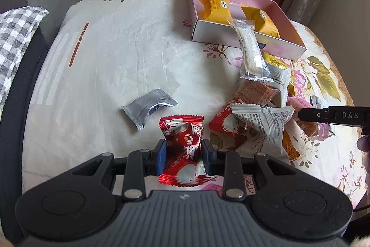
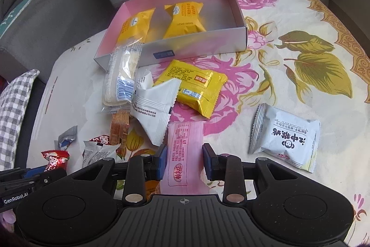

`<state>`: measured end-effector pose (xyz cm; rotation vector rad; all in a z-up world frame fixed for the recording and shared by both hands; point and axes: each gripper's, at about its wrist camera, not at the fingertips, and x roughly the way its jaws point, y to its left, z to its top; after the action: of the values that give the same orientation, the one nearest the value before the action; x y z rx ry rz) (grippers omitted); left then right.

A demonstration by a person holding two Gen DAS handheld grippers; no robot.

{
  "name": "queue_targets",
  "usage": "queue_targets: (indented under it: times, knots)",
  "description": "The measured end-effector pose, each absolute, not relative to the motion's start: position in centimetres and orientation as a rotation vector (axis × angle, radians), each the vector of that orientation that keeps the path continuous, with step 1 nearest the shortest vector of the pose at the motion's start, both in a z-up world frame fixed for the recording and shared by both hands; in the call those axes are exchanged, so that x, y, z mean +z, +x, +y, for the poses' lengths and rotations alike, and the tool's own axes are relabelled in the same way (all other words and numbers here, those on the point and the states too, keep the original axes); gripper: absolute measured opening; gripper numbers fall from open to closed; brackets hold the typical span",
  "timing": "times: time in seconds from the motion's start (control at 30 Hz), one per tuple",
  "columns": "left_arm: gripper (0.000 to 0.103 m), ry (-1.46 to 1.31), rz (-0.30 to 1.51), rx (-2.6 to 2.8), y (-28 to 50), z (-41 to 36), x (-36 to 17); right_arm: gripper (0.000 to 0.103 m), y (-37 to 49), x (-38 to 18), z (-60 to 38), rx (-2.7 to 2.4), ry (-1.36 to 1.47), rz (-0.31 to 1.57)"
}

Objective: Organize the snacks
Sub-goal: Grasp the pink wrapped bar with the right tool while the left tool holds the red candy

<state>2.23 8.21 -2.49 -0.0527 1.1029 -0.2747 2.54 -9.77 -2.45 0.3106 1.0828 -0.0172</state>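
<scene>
Snacks: two in the pink box [image 2: 233,36], the rest loose on the bench [image 1: 104,50].
We clamp a red packet [image 1: 182,147] in our left hand-held gripper [image 1: 185,154]; our right hand-held gripper [image 2: 185,160] closes around a pink packet [image 2: 185,154]; most sorting remains.

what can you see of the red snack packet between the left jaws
The red snack packet is a glossy foil wrapper with white Chinese characters and crimped, zigzag ends. It is pinched at its crumpled middle between the blue pads of the left gripper, standing roughly lengthwise along the jaws. Whether its near end touches the floral tablecloth cannot be told.
</scene>
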Motion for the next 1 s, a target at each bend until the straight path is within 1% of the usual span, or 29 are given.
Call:
queue_targets:
  times: [0.3, 0.33, 0.37, 0.5, 0.57, 0.6, 0.63, 0.67, 0.73, 0.93, 1.0]
  knots:
    - [0.029, -0.073, 1.069, -0.270, 2.5, 8.1, -1.6, 0.030, 2.8, -0.7, -11.3, -0.020, 0.373, 1.034]
    - [0.029, -0.072, 1.066, -0.271, 2.5, 8.0, -1.6, 0.017, 2.8, -0.4, -11.5, -0.019, 0.381, 1.027]
    - [0.029, -0.072, 1.063, -0.272, 2.5, 8.0, -1.5, 0.012, 2.8, -0.2, -11.7, -0.014, 0.393, 1.022]
    - [0.029, -0.072, 1.053, -0.273, 2.7, 7.6, -1.3, 0.012, 3.0, 0.5, -12.3, -0.005, 0.412, 1.010]
    - [0.029, -0.071, 1.054, -0.276, 2.8, 7.3, -1.3, 0.022, 3.3, 0.2, -12.1, 0.006, 0.392, 1.042]
    - [0.029, -0.070, 1.055, -0.278, 2.8, 7.2, -1.3, 0.022, 3.4, -0.2, -12.0, 0.002, 0.378, 1.068]
    - [0.029, -0.066, 1.058, -0.281, 2.8, 7.0, -1.4, 0.031, 3.5, -0.6, -11.7, 0.001, 0.359, 1.096]
    - [0.029, -0.063, 1.060, -0.284, 2.8, 6.9, -1.5, 0.046, 3.5, -1.3, -11.4, -0.003, 0.339, 1.127]
    - [0.029, -0.056, 1.067, -0.290, 2.7, 6.6, -1.7, 0.061, 3.6, -2.2, -11.0, -0.029, 0.310, 1.163]
    - [0.029, -0.045, 1.076, -0.294, 2.6, 6.2, -1.9, 0.060, 3.5, -4.2, -9.8, -0.042, 0.232, 1.227]
    - [0.029, -0.045, 1.078, -0.293, 2.6, 6.2, -1.9, 0.057, 3.5, -4.6, -9.4, -0.045, 0.205, 1.236]
